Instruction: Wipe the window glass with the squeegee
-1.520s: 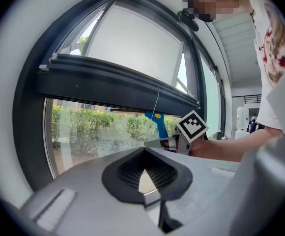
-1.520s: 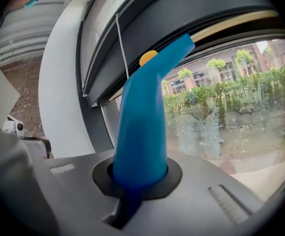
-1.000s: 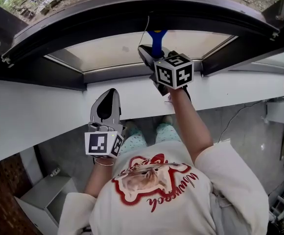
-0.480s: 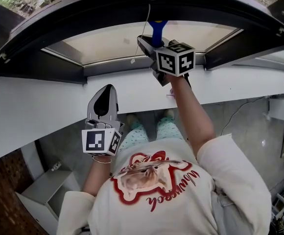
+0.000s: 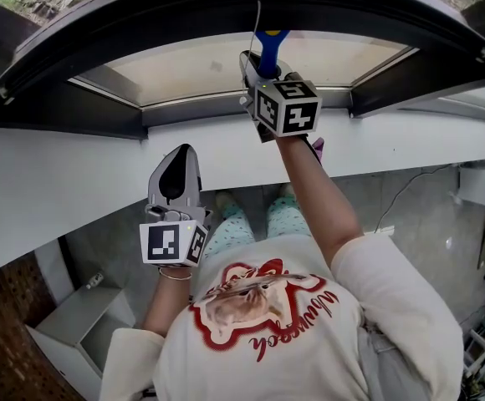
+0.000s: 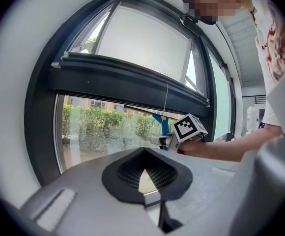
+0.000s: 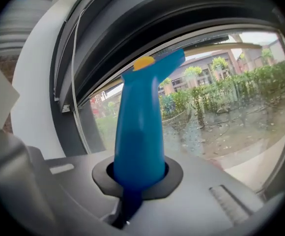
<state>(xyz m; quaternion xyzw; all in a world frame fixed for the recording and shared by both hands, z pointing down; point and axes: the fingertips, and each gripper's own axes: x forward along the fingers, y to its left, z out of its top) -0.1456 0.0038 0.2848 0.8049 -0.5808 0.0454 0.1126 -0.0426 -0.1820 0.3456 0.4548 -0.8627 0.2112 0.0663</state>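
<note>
Shows the right gripper (image 5: 255,63) clenched on the handle of the blue squeegee (image 7: 140,132), raised above the white sill (image 5: 75,182) with the squeegee's head up by the glass (image 7: 221,112), close under the dark frame (image 5: 226,7); leaves contact between head and pane unclear. Shows the left gripper (image 6: 145,181) lower and nearer the person's body, over the sill and well apart from the squeegee, jaws closed together on nothing. Includes a thin cord (image 7: 76,77) hanging along the frame just beside the squeegee.
</note>
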